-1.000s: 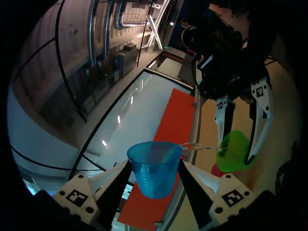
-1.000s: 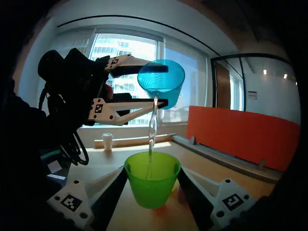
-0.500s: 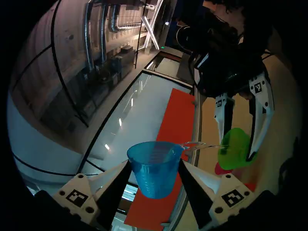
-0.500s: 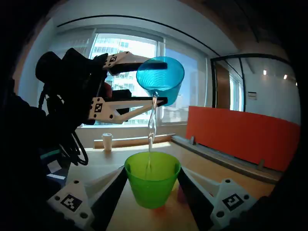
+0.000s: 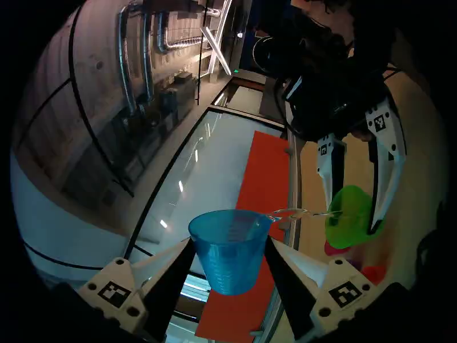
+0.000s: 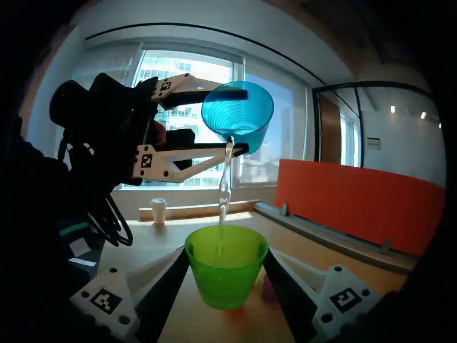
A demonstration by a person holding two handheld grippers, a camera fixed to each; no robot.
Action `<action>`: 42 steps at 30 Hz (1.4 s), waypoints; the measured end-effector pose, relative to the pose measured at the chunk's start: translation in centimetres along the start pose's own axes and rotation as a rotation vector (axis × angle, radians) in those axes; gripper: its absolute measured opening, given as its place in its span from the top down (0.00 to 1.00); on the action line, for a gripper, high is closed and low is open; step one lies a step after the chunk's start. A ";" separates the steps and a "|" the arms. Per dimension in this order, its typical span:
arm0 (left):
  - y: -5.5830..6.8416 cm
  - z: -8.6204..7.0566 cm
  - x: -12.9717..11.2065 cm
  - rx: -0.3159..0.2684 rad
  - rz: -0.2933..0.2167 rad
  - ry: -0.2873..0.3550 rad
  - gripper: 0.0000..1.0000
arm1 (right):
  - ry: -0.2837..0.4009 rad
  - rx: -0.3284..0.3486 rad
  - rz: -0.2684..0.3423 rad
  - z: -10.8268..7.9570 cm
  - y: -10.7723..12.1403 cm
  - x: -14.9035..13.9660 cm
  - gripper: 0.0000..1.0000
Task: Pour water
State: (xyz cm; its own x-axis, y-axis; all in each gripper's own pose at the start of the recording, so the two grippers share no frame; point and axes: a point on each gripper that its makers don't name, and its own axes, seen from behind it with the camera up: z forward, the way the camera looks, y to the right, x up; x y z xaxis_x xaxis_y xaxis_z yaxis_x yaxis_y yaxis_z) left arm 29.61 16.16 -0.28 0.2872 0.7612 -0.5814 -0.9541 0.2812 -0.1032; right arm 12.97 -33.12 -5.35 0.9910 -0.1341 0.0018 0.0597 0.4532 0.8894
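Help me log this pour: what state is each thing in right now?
blue cup: tipped, water leaving its rim.
green cup: upright below the blue cup.
water stream: falling into the green cup.
left gripper: shut on the blue cup.
right gripper: shut on the green cup.
paper cup: upright by the window.

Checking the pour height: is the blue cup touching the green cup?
Apart. The right gripper view shows the blue cup tilted above the green cup with a clear gap between them, linked only by the water stream.
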 end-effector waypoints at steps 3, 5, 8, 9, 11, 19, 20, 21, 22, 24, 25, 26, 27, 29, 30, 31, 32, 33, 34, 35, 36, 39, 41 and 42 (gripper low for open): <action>-0.2 0.0 0.1 0.002 0.013 0.000 0.17 | 0.001 -0.001 -0.001 0.0 0.0 0.0 0.10; -0.3 0.0 0.1 0.002 0.022 0.000 0.17 | 0.001 -0.001 -0.001 -0.1 0.0 0.0 0.10; -0.3 0.0 0.1 0.003 0.037 0.001 0.17 | 0.002 -0.002 -0.002 -0.1 0.1 0.0 0.10; -0.4 0.0 0.1 0.004 0.041 0.001 0.17 | 0.002 -0.002 -0.002 -0.1 0.1 0.1 0.10; -0.4 0.1 0.2 0.006 0.050 0.002 0.17 | 0.003 -0.003 -0.003 -0.1 0.1 0.1 0.10; -0.2 0.1 0.6 0.006 0.089 0.004 0.17 | 0.007 -0.001 -0.005 -0.2 0.0 0.3 0.10; -0.1 0.1 0.6 0.006 0.094 0.004 0.17 | 0.007 -0.001 -0.005 -0.2 0.0 0.3 0.10; -0.1 0.1 0.6 0.006 0.099 0.004 0.17 | 0.008 -0.002 -0.005 -0.2 0.0 0.3 0.10; -0.1 0.1 0.6 0.008 0.104 0.004 0.17 | 0.008 -0.002 -0.005 -0.3 0.0 0.3 0.10; -0.2 0.1 0.6 0.010 0.115 0.005 0.17 | 0.008 -0.003 -0.005 -0.3 0.0 0.3 0.10; -0.2 0.2 0.7 0.011 0.119 0.005 0.17 | 0.008 -0.004 -0.006 -0.3 0.1 0.3 0.10; -0.1 0.2 0.7 0.011 0.124 0.005 0.17 | 0.008 -0.004 -0.006 -0.3 0.1 0.3 0.10; -0.1 0.3 0.7 0.011 0.129 0.006 0.17 | 0.008 -0.004 -0.006 -0.3 0.1 0.3 0.10; -0.1 0.4 0.8 0.011 0.139 0.008 0.17 | 0.009 -0.005 -0.005 -0.4 0.1 0.3 0.10; -0.2 0.5 0.8 0.012 0.145 0.009 0.17 | 0.009 -0.005 -0.005 -0.4 0.1 0.3 0.10; -0.2 0.5 0.8 0.013 0.150 0.009 0.17 | 0.009 -0.005 -0.005 -0.4 0.1 0.3 0.10; -0.2 0.6 0.9 0.014 0.156 0.010 0.17 | 0.010 -0.005 -0.005 -0.4 0.1 0.3 0.10; -0.3 0.6 0.9 0.015 0.162 0.010 0.17 | 0.010 -0.006 -0.005 -0.4 0.1 0.3 0.10; -0.3 0.6 0.9 0.016 0.168 0.010 0.17 | 0.010 -0.006 -0.006 -0.4 0.1 0.3 0.10; -0.4 0.7 1.0 0.017 0.173 0.011 0.17 | 0.010 -0.006 -0.006 -0.4 0.1 0.3 0.10; -0.4 0.7 1.1 0.018 0.180 0.011 0.17 | 0.010 -0.006 -0.006 -0.4 0.1 0.3 0.10; -0.6 0.6 1.2 0.020 0.199 0.013 0.17 | 0.011 -0.005 -0.006 -0.5 0.0 0.3 0.10; -0.8 0.6 1.4 0.023 0.212 0.014 0.17 | 0.012 -0.005 -0.006 -0.5 0.0 0.3 0.10; -0.9 0.6 1.4 0.025 0.219 0.015 0.17 | 0.012 -0.005 -0.007 -0.5 0.0 0.3 0.10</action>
State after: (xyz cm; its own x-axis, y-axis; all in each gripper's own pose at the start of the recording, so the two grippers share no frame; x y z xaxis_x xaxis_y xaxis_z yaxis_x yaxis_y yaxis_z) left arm 30.94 17.32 -0.58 0.0722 0.7970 -0.5997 -0.9911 0.1247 0.0464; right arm 13.28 -32.72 -5.55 0.9919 -0.1267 -0.0095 0.0668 0.4564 0.8873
